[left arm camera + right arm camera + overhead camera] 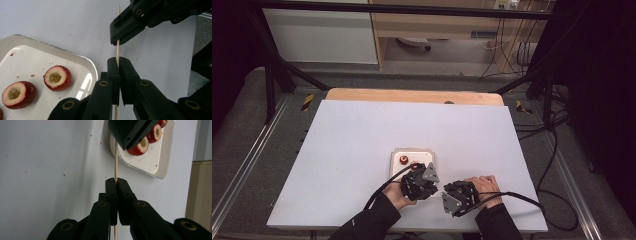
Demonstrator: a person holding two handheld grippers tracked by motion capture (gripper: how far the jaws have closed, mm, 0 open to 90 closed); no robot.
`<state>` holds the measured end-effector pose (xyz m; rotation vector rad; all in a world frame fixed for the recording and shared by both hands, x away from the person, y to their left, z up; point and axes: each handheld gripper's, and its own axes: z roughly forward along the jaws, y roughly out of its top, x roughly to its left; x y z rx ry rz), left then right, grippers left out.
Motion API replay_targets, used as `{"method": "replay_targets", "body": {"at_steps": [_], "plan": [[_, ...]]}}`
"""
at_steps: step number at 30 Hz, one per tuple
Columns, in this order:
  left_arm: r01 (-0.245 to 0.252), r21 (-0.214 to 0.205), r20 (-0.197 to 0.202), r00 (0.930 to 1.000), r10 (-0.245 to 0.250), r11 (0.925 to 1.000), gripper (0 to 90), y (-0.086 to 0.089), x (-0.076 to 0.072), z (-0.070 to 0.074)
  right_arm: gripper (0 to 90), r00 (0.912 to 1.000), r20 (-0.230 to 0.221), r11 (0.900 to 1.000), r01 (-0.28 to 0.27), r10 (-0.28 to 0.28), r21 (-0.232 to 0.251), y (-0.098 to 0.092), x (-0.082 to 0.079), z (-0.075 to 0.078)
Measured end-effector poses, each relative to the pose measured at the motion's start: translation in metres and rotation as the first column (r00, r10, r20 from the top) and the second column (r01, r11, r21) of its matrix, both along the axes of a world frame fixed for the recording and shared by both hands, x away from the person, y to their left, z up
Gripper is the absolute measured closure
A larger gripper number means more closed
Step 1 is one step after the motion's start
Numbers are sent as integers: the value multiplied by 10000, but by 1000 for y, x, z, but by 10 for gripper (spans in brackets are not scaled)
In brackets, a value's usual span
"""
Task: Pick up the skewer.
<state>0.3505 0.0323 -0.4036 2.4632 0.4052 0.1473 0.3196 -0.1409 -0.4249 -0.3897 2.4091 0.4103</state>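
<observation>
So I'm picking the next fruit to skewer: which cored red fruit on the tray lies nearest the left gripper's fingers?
The cored fruit nearer the tray's right rim, closest to the left gripper; the other fruit sits further left.

A white tray (412,151) sits near the table's (362,130) front edge, about midway along it. On the tray lie red fruit halves (58,78) with hollowed pale centres, and red crumbs are scattered around them. Black cables (557,150) trail over the floor beyond the right edge.
</observation>
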Motion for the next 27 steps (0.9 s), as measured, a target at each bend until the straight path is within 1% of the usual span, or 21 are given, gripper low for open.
{"method": "replay_targets", "body": {"at_steps": [1, 2, 5, 6, 7, 8, 10, 11, 13, 16, 17, 19, 21, 22, 23, 24, 26, 27], "plan": [[-175, 86, 52, 9998, 174, 9998, 819, 2, 1, 1, 887, 9999, 114, 9997, 46, -43, -219, 0, -1, 0], [-180, 184, -40, 9998, 181, 9997, 786, 3, 2, 1, 887, 9998, 150, 9995, 103, -98, -312, 1, -1, 0], [-270, 202, -445, 9986, 279, 9994, 730, 13, 4, 3, 887, 9997, 220, 9990, 77, -67, -446, 1, 0, 0], [-274, 341, -584, 9979, 294, 9990, 705, 15, 5, 3, 887, 9996, 267, 9988, 79, -66, -480, 1, 0, -1], [-372, 364, -678, 9969, 397, 9986, 700, 18, 6, 3, 886, 9996, 264, 9988, 102, -89, -489, 1, 0, -1], [-447, 447, -664, 9967, 476, 9980, 700, 21, 7, 4, 887, 9995, 288, 9986, 143, -128, -516, 1, 0, -1], [-508, 603, -757, 9956, 553, 9969, 700, 24, 9, 4, 887, 9994, 314, 9984, 126, -109, -545, 3, 1, 0], [-511, 619, -825, 9950, 561, 9968, 700, 25, 9, 5, 887, 9992, 353, 9980, 210, -188, -604, 4, 0, 1], [-461, 797, -837, 9951, 527, 9958, 705, 26, 9, 5, 887, 9989, 473, 9973, 105, -71, -722, 7, 1, 2], [-295, 1085, -915, 9950, 395, 9937, 735, 23, 9, 5, 887, 9978, 664, 9951, 111, -46, -983, 11, 1, 4], [-239, 1138, -951, 9949, 349, 9932, 745, 21, 9, 5, 886, 9970, 769, 9944, 22, 59, -1059, 13, 1, 5], [-209, 1232, -1005, 9944, 335, 9922, 774, 17, 9, 4, 887, 9963, 845, 9924, -74, 179, -1227, 16, 1, 5], [-66, 1347, -1049, 9943, 209, 9909, 798, 14, 8, 3, 887, 9962, 867, 9909, 4, 114, -1349, 18, 0, 5], [-26, 1468, -994, 9949, 174, 9892, 815, 12, 8, 2, 887, 9953, 931, 9903, -144, 274, -1383, 19, 1, 5], [6, 1615, -869, 9961, 136, 9869, 820, 10, 8, 2, 887, 9952, 941, 9899, -147, 282, -1408, 19, 1, 5], [-34, 1681, -825, 9964, 175, 9858, 834, 8, 7, 1, 886, 9945, 987, 9892, -211, 357, -1451, 20, 1, 5], [92, 1739, -888, 9960, 64, 9847, 846, 6, 7, -1, 887, 9934, 1039, 9879, -315, 476, -1518, 20, 1, 4], [88, 1803, -865, 9962, 69, 9836, 855, 6, 7, -1, 886, 9939, 1024, 9878, -243, 404, -1535, 19, 0, 3]]}}
